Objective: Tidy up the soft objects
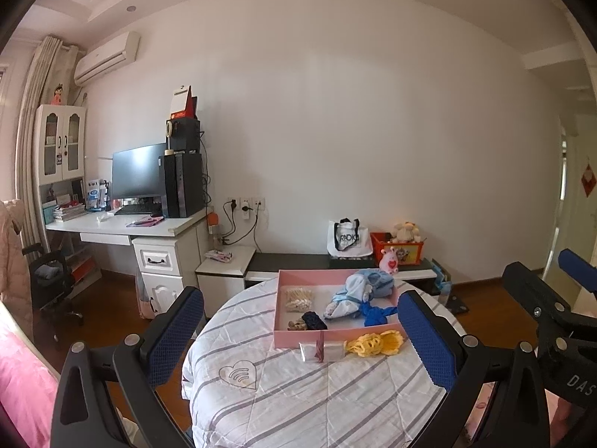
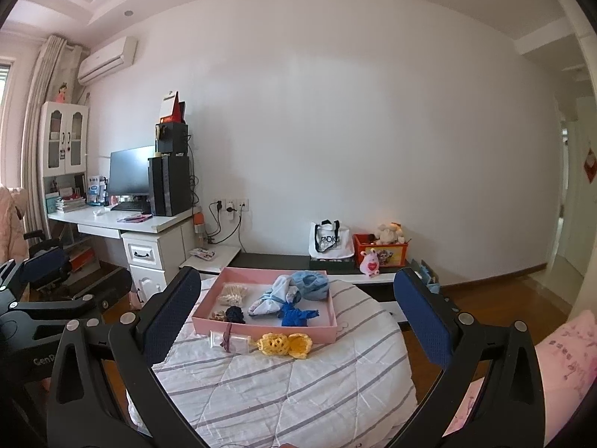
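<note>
Up ahead of both tools, a pink tray (image 1: 337, 334) sits on a striped quilt (image 1: 298, 392), well apart from either one. The left gripper (image 1: 298, 330) has its blue-padded fingers (image 1: 175, 332) spread wide with nothing between them, and the right gripper (image 2: 294, 319) is spread the same way, empty too.

Just in front of the tray's near wall lie a yellow crocheted piece (image 1: 375, 341) and, touching it on the left, a small clear packet (image 1: 321, 351) tied with a dark ribbon — both outside the tray, on the quilt.

Inside the tray are a bag of cotton swabs (image 1: 298, 298), a dark blue scrunchie (image 1: 314, 320), a small brown item (image 1: 296, 324) too small to make out, a heap of pale blue cloth (image 1: 358, 291) and a bright blue bow-like piece (image 1: 377, 315).

From the left wrist the right gripper's black frame shows at the right edge; the right wrist view catches the left tool at its left edge, and a pink patterned sleeve (image 2: 567, 366) at the lower right.
</note>
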Action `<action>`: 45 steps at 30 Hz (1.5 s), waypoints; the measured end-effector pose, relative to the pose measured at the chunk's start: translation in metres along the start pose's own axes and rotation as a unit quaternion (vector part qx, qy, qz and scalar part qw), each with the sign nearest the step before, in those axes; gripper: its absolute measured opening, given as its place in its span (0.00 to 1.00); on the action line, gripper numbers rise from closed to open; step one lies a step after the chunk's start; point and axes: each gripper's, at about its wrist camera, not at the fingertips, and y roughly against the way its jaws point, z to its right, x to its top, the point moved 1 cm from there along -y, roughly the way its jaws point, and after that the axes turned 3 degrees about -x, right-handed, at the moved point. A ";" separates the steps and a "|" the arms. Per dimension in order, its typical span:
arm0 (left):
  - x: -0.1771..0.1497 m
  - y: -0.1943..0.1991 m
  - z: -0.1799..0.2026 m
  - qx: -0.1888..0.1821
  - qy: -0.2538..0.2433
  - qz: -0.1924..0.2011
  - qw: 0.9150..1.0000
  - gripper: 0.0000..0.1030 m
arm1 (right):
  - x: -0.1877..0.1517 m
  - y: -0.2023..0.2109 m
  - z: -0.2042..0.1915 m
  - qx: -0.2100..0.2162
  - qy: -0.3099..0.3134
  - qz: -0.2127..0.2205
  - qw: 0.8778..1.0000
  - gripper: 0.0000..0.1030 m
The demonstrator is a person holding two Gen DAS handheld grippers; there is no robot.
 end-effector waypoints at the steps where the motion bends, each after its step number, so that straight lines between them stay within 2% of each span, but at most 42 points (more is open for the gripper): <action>1: 0.000 0.000 0.000 0.000 0.000 -0.001 1.000 1.00 | 0.000 0.000 -0.001 -0.001 0.001 -0.001 1.000 1.00; 25: -0.001 -0.002 0.000 -0.001 -0.006 -0.026 1.000 1.00 | -0.005 -0.016 0.006 -0.012 -0.011 -0.025 1.000 1.00; 35: -0.002 -0.026 -0.005 -0.002 -0.008 -0.069 0.998 1.00 | -0.017 -0.041 0.016 -0.024 -0.031 -0.061 0.997 1.00; 45: -0.007 -0.075 -0.008 -0.003 -0.002 -0.133 0.991 1.00 | -0.041 -0.081 0.028 -0.036 -0.047 -0.119 0.991 1.00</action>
